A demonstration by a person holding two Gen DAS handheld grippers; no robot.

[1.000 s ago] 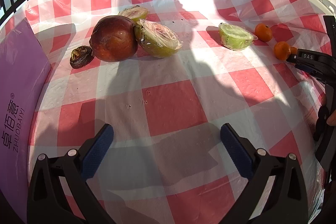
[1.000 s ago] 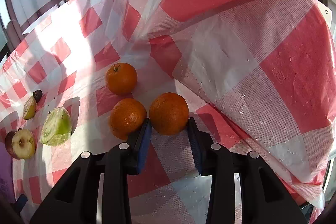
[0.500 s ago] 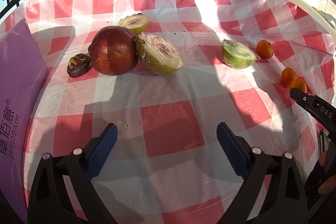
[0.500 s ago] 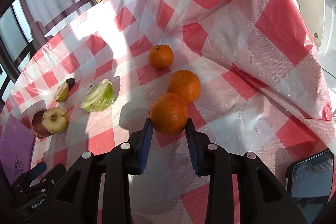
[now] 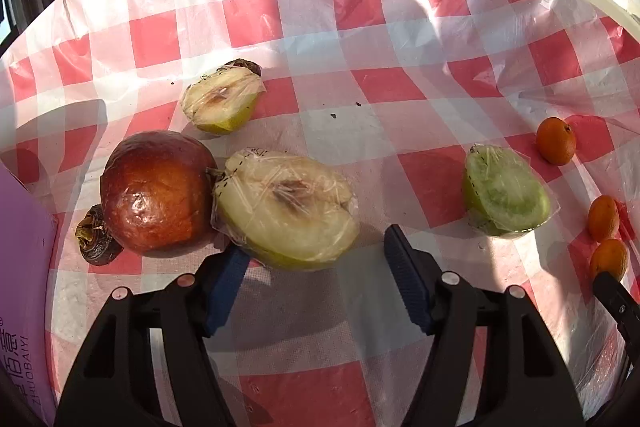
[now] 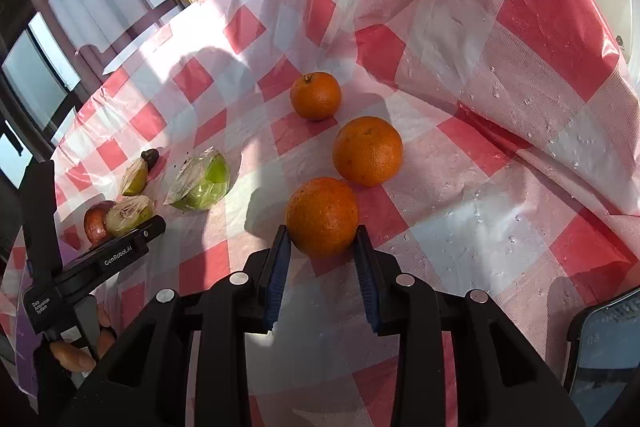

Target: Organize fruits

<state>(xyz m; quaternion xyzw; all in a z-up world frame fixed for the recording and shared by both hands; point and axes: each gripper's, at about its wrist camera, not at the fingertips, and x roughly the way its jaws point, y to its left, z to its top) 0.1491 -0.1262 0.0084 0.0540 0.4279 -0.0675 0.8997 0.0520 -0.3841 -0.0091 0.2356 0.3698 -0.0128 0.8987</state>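
My right gripper [image 6: 322, 247] is shut on an orange [image 6: 322, 215], held just over the checked cloth. Two more oranges [image 6: 367, 150] [image 6: 316, 95] lie beyond it. My left gripper [image 5: 316, 259] is open, its blue pads on either side of the near edge of a plastic-wrapped pale fruit half [image 5: 286, 211]. A dark red apple [image 5: 156, 191] touches that half on its left. A smaller wrapped half [image 5: 220, 103] lies behind, and a wrapped green half [image 5: 504, 193] lies to the right. The three oranges [image 5: 555, 141] show at the far right of the left wrist view.
A purple box [image 5: 20, 287] stands at the left edge. A dried dark fruit [image 5: 94, 235] lies by the apple. The red-and-white cloth [image 6: 500, 47] rises in a fold behind the oranges. A phone [image 6: 604, 347] lies at the lower right.
My left gripper has moved forward up to the wrapped pale half. My right gripper has carried the orange back and left, away from the cloth fold.
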